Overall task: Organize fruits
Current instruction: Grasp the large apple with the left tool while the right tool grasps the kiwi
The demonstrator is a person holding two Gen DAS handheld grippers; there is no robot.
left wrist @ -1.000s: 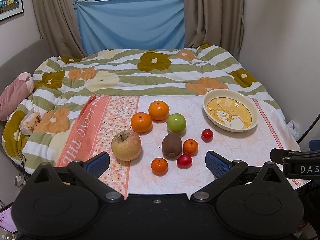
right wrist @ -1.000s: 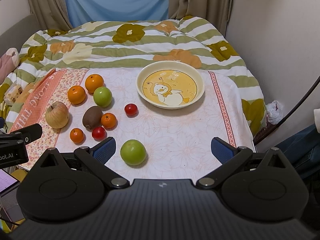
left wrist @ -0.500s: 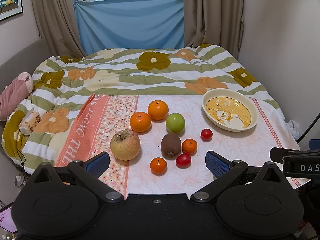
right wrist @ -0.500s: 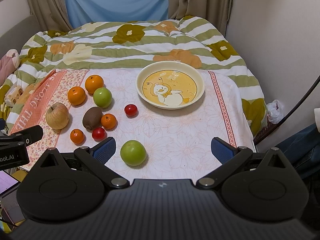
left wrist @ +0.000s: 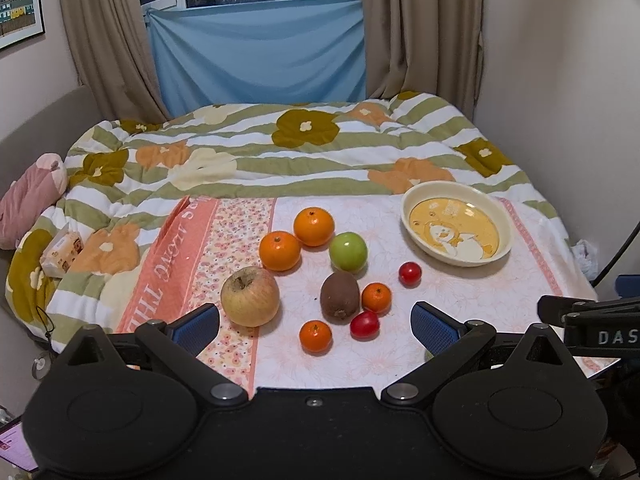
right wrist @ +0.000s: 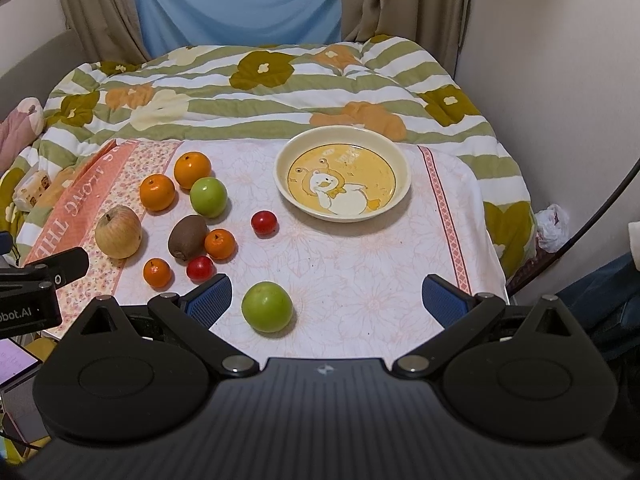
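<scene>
Fruit lies on a floral cloth (left wrist: 380, 360) on the bed: a yellow apple (left wrist: 250, 297), two oranges (left wrist: 279, 251), a green apple (left wrist: 348, 252), a kiwi (left wrist: 340, 297), small mandarins (left wrist: 315, 336) and red tomatoes (left wrist: 364, 325). A cream duck bowl (left wrist: 504, 226) stands empty at the right. A second green apple (right wrist: 267, 307) lies near the front edge. My left gripper (left wrist: 315, 326) is open above the front fruit. My right gripper (right wrist: 327, 300) is open, just right of that apple; the bowl (right wrist: 402, 156) is beyond it.
A striped flowered quilt (left wrist: 280, 152) covers the bed behind the cloth. A pink plush (left wrist: 28, 196) and a tissue pack (left wrist: 62, 248) lie at the left. A wall runs along the right, curtains at the back. A cable (right wrist: 580, 232) hangs at the right.
The left gripper has drifted slightly forward and left, so the fruit sits a little lower in its view. The right gripper and all fruit have stayed put.
</scene>
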